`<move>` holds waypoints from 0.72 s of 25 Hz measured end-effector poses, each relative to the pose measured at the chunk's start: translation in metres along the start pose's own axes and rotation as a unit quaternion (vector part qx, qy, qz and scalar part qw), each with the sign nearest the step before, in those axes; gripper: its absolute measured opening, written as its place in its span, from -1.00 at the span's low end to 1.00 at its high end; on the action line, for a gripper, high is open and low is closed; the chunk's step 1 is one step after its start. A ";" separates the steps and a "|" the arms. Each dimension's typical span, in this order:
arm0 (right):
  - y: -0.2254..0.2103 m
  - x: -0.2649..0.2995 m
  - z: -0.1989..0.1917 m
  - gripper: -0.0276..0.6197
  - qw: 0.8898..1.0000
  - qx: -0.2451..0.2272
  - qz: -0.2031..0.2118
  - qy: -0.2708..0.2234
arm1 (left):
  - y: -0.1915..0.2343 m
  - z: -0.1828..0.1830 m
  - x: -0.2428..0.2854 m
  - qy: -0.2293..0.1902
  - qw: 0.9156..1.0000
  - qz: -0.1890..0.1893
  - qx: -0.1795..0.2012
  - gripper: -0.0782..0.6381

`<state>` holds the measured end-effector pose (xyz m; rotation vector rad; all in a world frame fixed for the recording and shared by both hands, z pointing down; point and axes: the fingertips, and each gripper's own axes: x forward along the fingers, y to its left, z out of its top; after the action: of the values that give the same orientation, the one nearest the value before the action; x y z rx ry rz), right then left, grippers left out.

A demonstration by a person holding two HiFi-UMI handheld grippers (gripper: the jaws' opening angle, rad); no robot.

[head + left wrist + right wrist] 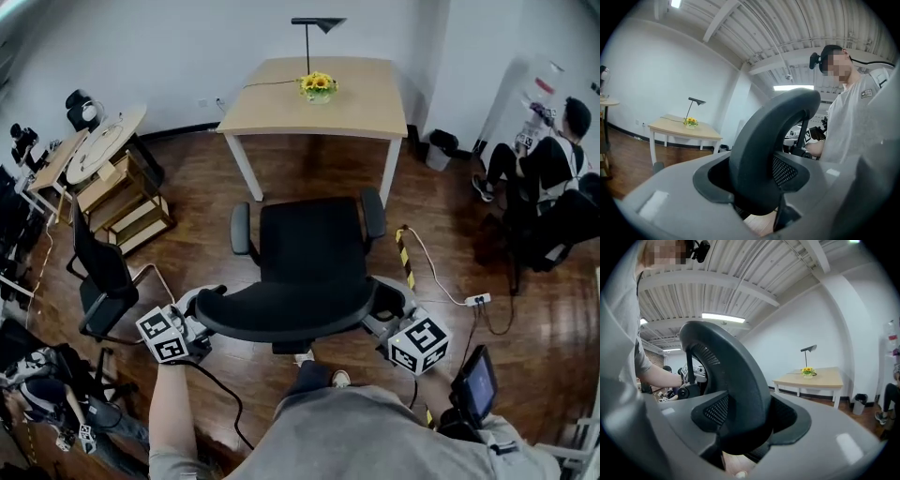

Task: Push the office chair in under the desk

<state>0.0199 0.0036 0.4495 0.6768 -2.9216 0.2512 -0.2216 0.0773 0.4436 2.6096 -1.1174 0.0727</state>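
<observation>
**Both grippers clamped on the backrest, chair short of the desk**

The office chair (314,246) stands on the wood floor (206,187) facing the desk (272,105); its seat lies just in front of the desk's near legs, not under the top; its backrest (286,317) is on the person's side. The left gripper (204,305) is clenched on the backrest's left end; the right gripper (386,305) is clenched on its right end. In the left gripper view the curved rim fills the gap between the jaws, with the dark fingers (708,180) pressed against its two faces; the right gripper view shows the same, the rim wedged between the fingers (793,423), with mesh showing on the inner side. On the desk stand a pot of yellow flowers (319,86) and a black lamp (317,22); a second chair (103,272) stands at the left, well apart.
</observation>
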 end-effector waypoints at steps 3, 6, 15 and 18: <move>-0.007 0.008 0.008 -0.11 1.000 0.000 0.008 0.004 | 0.005 0.007 0.003 -0.004 1.000 -0.004 -0.004 -0.17; -0.010 0.011 0.010 -0.12 1.000 0.003 0.005 0.005 | 0.011 0.009 0.007 0.000 1.000 -0.012 -0.006 -0.18; -0.031 0.033 0.015 -0.12 1.000 0.006 -0.022 0.006 | 0.046 0.023 0.024 0.001 1.000 -0.020 0.004 -0.17; -0.044 0.039 0.012 -0.11 1.000 0.008 -0.029 0.006 | 0.057 0.023 0.035 0.001 1.000 -0.023 0.008 -0.17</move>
<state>0.0039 -0.0536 0.4497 0.7594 -2.8867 0.2705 -0.2395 0.0087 0.4422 2.6469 -1.0595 0.0748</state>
